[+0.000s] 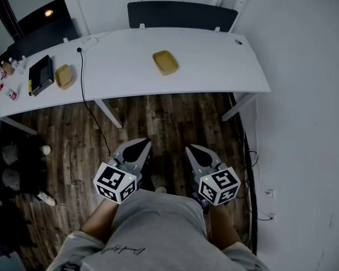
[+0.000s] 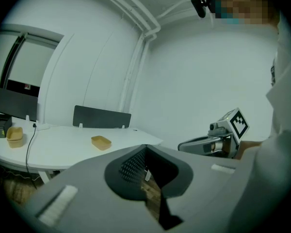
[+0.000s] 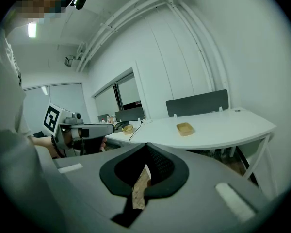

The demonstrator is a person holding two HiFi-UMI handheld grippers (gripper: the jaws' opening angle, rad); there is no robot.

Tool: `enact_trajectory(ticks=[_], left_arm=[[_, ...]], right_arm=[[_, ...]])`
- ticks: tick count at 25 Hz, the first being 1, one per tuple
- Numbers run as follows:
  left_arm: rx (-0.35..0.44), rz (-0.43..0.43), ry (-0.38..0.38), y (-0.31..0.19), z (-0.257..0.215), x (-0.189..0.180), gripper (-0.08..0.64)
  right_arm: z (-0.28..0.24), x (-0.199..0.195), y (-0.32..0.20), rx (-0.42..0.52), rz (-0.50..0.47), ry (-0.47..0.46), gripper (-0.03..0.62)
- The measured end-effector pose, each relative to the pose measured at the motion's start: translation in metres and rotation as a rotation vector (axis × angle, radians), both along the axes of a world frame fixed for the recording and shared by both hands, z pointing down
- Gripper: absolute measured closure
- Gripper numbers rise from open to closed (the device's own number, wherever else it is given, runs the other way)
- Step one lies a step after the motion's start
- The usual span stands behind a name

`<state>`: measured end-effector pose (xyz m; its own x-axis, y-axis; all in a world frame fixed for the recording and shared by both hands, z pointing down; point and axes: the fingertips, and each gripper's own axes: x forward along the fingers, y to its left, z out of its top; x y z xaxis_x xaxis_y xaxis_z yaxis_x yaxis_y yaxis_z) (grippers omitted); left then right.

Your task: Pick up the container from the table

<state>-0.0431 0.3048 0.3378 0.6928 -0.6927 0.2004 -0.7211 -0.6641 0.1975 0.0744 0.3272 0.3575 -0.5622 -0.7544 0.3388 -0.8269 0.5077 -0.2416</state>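
The white worktop [image 1: 214, 66] spans the far side. The left tool [image 1: 140, 144] and right tool [image 1: 192, 150] hang low over the wood floor [image 1: 169, 117], jaws pressed together, holding nothing. Well apart from the 2 tools, mid-worktop, lies the container [image 1: 165, 62]: shallow, yellow, round-cornered, open-topped.

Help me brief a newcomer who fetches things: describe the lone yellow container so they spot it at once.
On the long white curved table, look in front of the dark grey panel at its far edge. The shallow yellow rounded-rectangle container lies there alone on bare tabletop; its yellow look-alike sits far left, beside a black box.
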Motion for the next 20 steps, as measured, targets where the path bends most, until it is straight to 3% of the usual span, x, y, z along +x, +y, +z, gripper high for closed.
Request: enact_trajectory(ticks=[20], left_arm=[[-0.028,0.037,-0.002,-0.130,0.021,-0.007,0.560]], right_arm=[[0.023,-0.012,-0.126,-0.035,0.016,-0.001,0.577]])
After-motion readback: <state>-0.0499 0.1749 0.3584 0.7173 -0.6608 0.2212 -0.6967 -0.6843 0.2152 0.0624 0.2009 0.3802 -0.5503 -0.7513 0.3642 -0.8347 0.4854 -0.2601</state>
